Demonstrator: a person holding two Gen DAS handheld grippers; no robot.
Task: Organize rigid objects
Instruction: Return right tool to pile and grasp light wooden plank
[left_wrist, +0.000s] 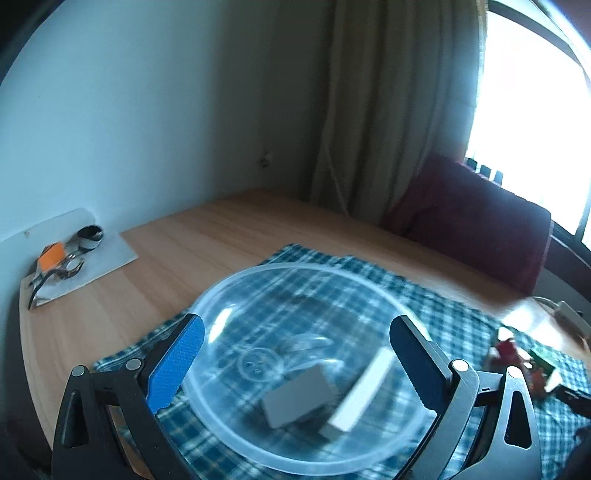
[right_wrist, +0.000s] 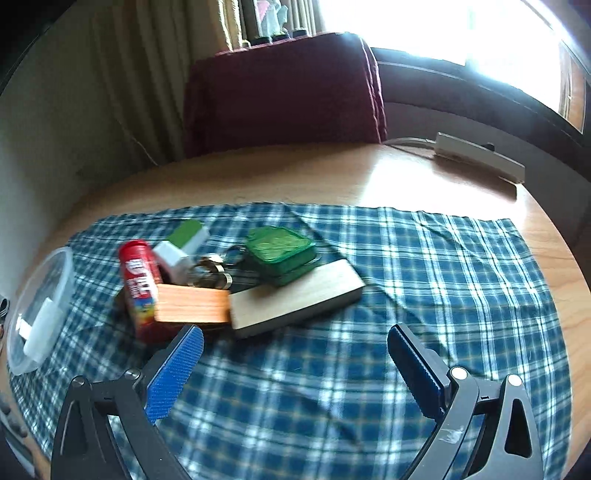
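Note:
A clear plastic bowl (left_wrist: 258, 284) sits on the blue plaid cloth (left_wrist: 436, 306) with a grey block (left_wrist: 299, 397) and a white block (left_wrist: 364, 391) inside. My left gripper (left_wrist: 295, 336) hovers open over it, fingers spread across the bowl, holding nothing. In the right wrist view the bowl (right_wrist: 37, 295) lies at far left. A cluster rests on the cloth (right_wrist: 406, 277): a red can (right_wrist: 140, 284), a wooden block (right_wrist: 192, 304), a pale flat board (right_wrist: 299, 295), a green case (right_wrist: 280, 253), a green-and-white box (right_wrist: 184, 240) and metal rings (right_wrist: 208, 277). My right gripper (right_wrist: 295, 350) is open and empty in front of the cluster.
A white sheet (left_wrist: 107, 258) with an orange item (left_wrist: 51, 256) and metal tools lies at the wooden table's (left_wrist: 221, 229) far left corner. A dark red chair back (right_wrist: 284, 92) stands behind the table. A white power strip (right_wrist: 480, 157) lies at the far right edge.

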